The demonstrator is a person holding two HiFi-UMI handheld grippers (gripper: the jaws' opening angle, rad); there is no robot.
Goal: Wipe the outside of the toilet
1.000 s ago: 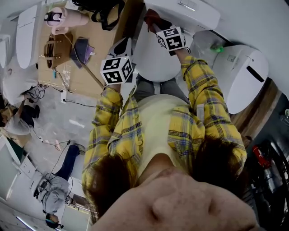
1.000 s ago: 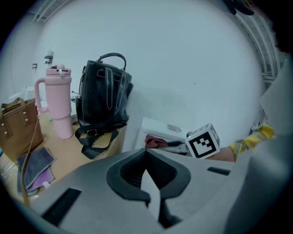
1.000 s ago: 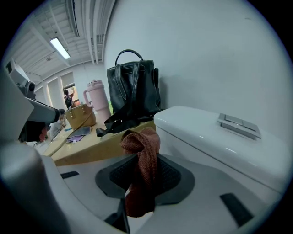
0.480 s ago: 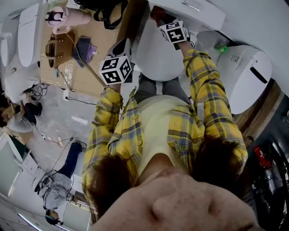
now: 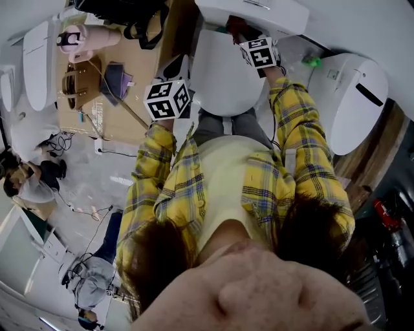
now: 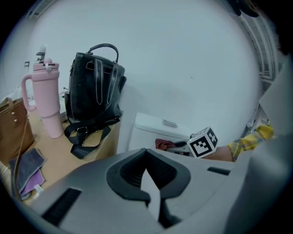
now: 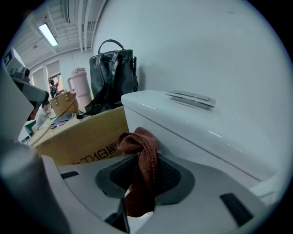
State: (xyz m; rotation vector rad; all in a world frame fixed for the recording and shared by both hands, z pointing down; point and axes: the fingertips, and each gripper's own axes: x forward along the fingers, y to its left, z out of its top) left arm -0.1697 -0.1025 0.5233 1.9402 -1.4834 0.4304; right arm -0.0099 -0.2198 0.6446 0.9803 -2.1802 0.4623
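Observation:
A white toilet stands ahead of me, its tank (image 5: 259,14) at the top of the head view and its closed lid (image 5: 223,77) below it. My right gripper (image 5: 240,31) is shut on a red-brown cloth (image 5: 231,26) held against the tank's front. In the right gripper view the cloth (image 7: 138,142) bunches up between the jaws of the right gripper (image 7: 139,180), just under the tank (image 7: 192,123). My left gripper (image 5: 177,67) hovers by the lid's left edge. The left gripper (image 6: 150,180) is shut and holds nothing; beyond it I see the tank (image 6: 153,128) and the cloth (image 6: 163,145).
A cardboard box (image 5: 113,113) left of the toilet carries a pink tumbler (image 5: 84,37), a black bag (image 5: 132,14) and a brown bag (image 5: 77,79). Another white toilet (image 5: 352,103) stands at the right, one more toilet (image 5: 37,61) at the far left. People sit on the floor (image 5: 29,178).
My right gripper has carried the cloth to the right along the tank's front. The left gripper has hardly moved.

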